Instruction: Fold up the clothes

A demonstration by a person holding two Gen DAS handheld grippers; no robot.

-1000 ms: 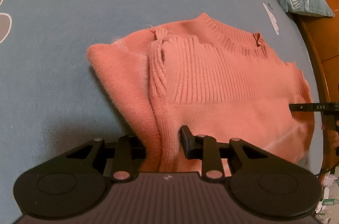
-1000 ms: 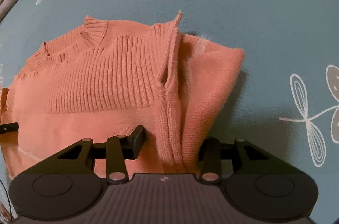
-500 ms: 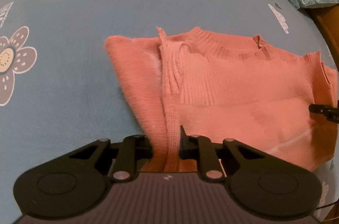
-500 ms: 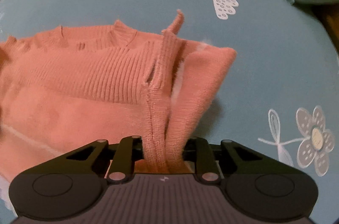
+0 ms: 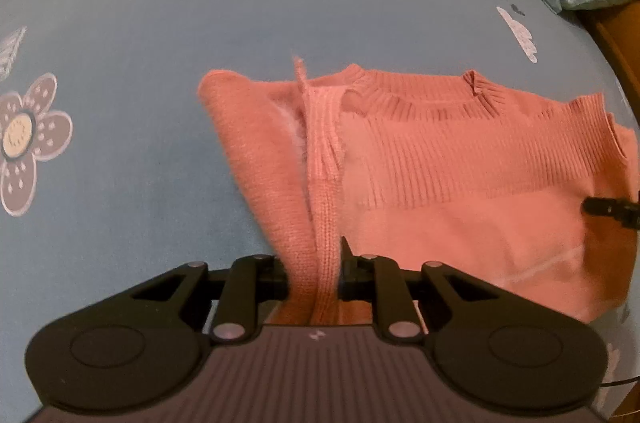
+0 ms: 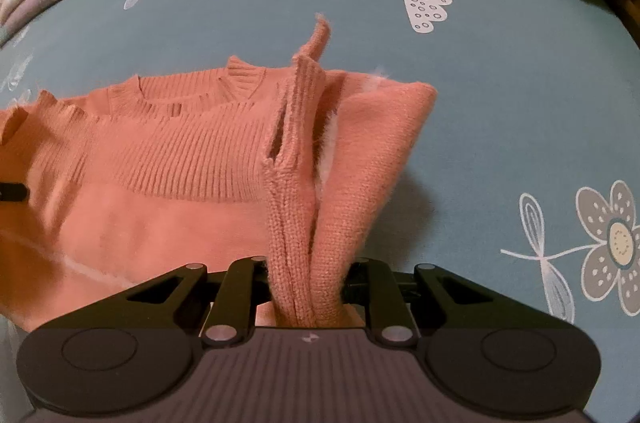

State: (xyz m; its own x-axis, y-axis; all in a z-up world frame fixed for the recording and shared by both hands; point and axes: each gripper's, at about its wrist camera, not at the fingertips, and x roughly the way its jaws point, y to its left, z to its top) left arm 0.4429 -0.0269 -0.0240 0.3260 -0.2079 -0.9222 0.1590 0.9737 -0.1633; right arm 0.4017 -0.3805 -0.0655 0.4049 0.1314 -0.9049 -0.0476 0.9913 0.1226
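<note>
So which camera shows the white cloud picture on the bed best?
The right wrist view. There the white dotted cloud sits whole and fairly sharp on the blue bedsheet, beyond the orange sweater. The left wrist view shows only a small, blurry, stretched white shape near its right edge, possibly the same cloud.

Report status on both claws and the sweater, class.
Left claw and right claw shut on salmon-pink knitted sweater, one side each. Sweater sleeves folded in, on blue flowered bedsheet. Nothing obstructing.
</note>
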